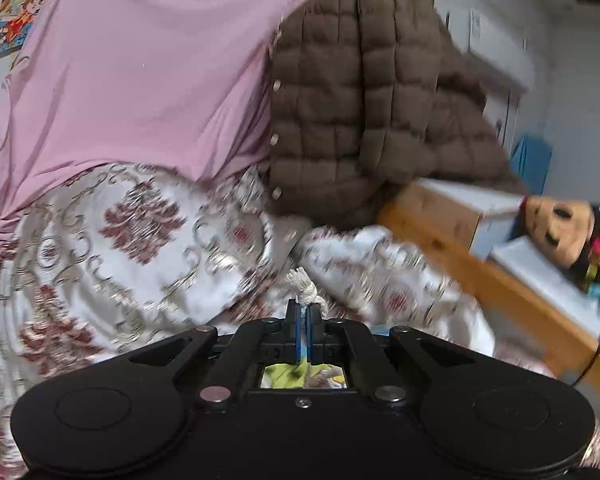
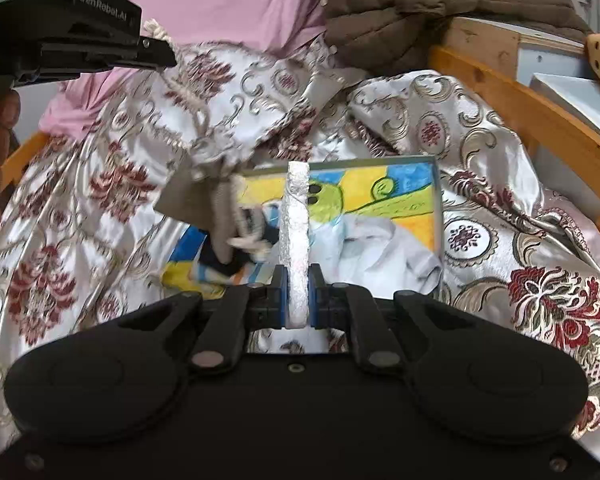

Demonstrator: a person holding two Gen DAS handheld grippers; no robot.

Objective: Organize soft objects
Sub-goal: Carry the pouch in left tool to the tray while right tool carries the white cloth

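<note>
A silvery brocade cloth with red flower patterns [image 1: 140, 232] [image 2: 480, 152] is spread in folds over the bed. My left gripper [image 1: 303, 312] is shut on its cream braided trim [image 1: 305, 286] and holds that corner lifted; it shows at the upper left of the right wrist view [image 2: 156, 50]. My right gripper [image 2: 298, 288] is shut on a white folded edge of the cloth [image 2: 297, 216], which stands up between the fingers. A pink cloth [image 1: 148, 60] and a brown quilted jacket [image 1: 352, 92] hang behind.
A colourful cartoon-print surface [image 2: 400, 192] with a white garment [image 2: 380, 248] and a small dark soft toy [image 2: 236, 240] lies under the brocade. A wooden bed rail [image 2: 540, 120] runs at right. A tan doll's head [image 1: 560, 228] lies on a white ledge [image 1: 548, 276].
</note>
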